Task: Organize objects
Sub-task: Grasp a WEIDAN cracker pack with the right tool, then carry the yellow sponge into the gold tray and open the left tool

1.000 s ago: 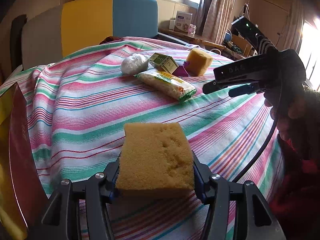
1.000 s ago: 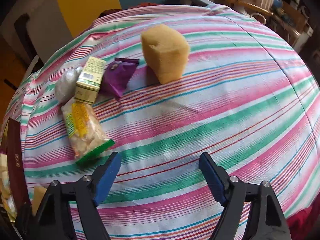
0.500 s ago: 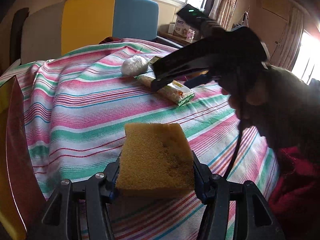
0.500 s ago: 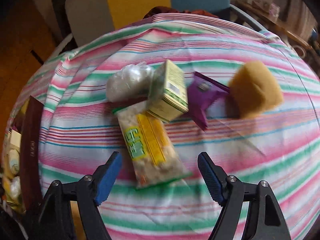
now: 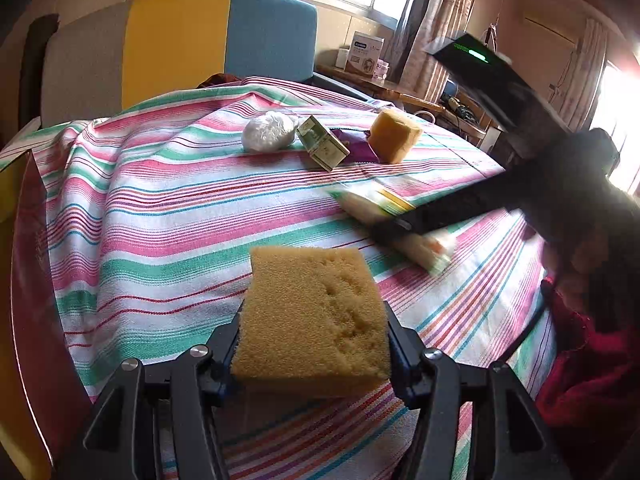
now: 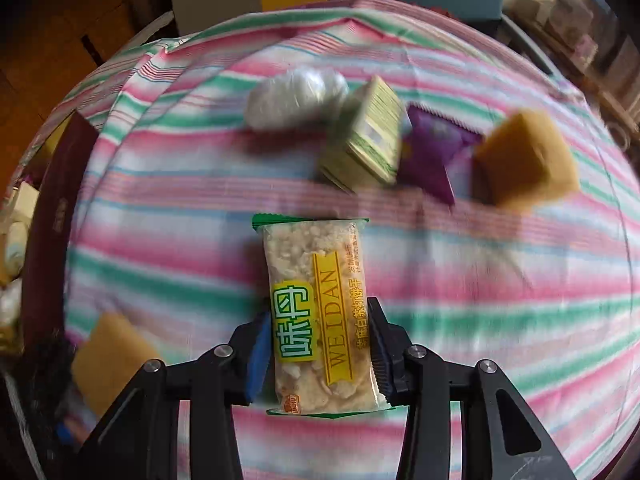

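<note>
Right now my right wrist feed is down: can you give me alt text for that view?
The right gripper has its jaws closing on a snack packet with green ends, seen from above over a striped cloth. Beyond lie a white bag, green box, purple packet and yellow sponge.

My left claw (image 5: 314, 354) has black plastic arms, silver screws and blue pads; my right claw (image 6: 318, 354) matches it, trailing a black cable beside my red sleeve (image 5: 592, 376).
</note>
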